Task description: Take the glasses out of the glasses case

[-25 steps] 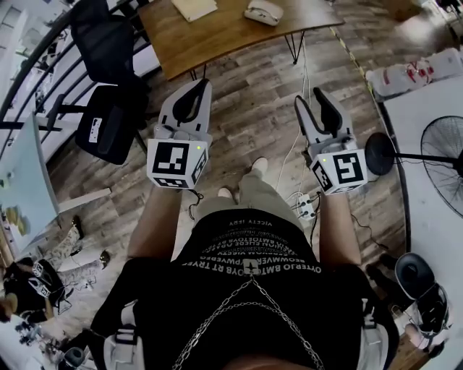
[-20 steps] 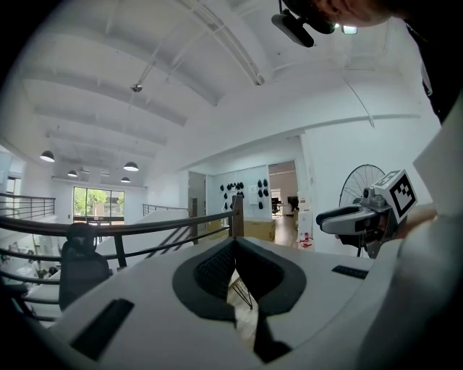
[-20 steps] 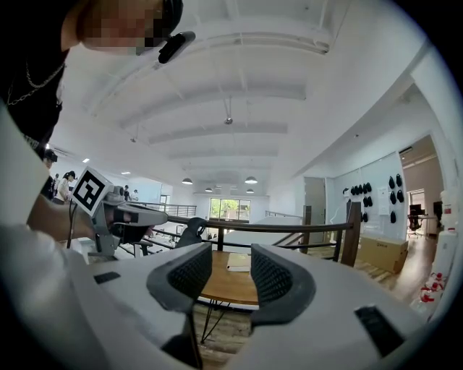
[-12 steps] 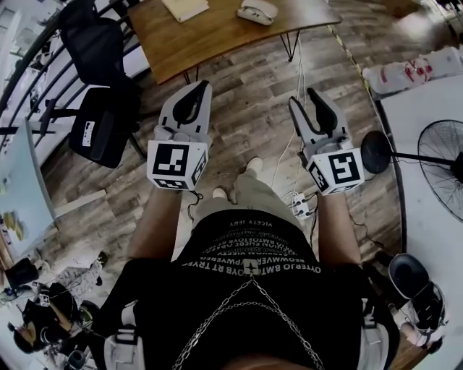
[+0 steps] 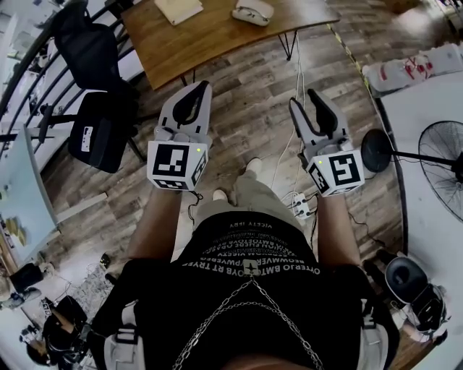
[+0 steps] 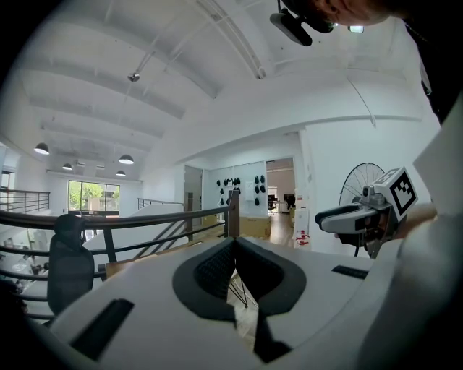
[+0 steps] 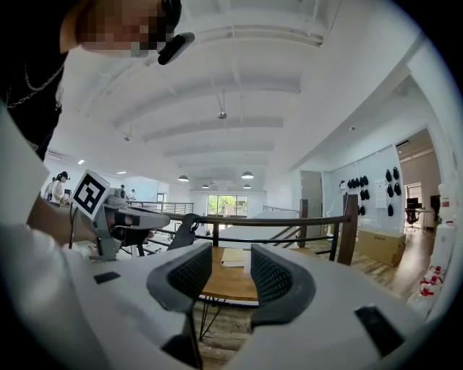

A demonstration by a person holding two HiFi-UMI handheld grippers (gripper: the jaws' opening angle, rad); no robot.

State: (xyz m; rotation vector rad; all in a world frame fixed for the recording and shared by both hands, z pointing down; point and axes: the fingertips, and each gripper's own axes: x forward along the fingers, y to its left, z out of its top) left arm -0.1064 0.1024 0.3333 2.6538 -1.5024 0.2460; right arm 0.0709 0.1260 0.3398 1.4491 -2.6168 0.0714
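left gripper [image 5: 202, 88] hangs over the wood floor [image 5: 253, 126], its jaws closed tip to tip on nothing. the white glasses case [image 5: 253, 11] lies on the bench [image 5: 210, 40] ahead, well apart from both. right gripper [image 5: 305, 100] is empty, jaws apart.

Seen from my remote desk: behind the grippers, the wearer is in a black T-shirt [image 5: 249, 285] printed with rows of white lettering, a silver chain [image 5: 217, 318] across it, khaki trousers [image 5: 255, 196] and pale shoes [image 5: 255, 165]. The left gripper [image 5: 202, 85] and right gripper [image 5: 307, 98] are white-shelled, with black textured pads [image 7: 189, 273]. At each one's rear sits a black-and-white marker cube [image 5: 176, 165] bearing a small green light.
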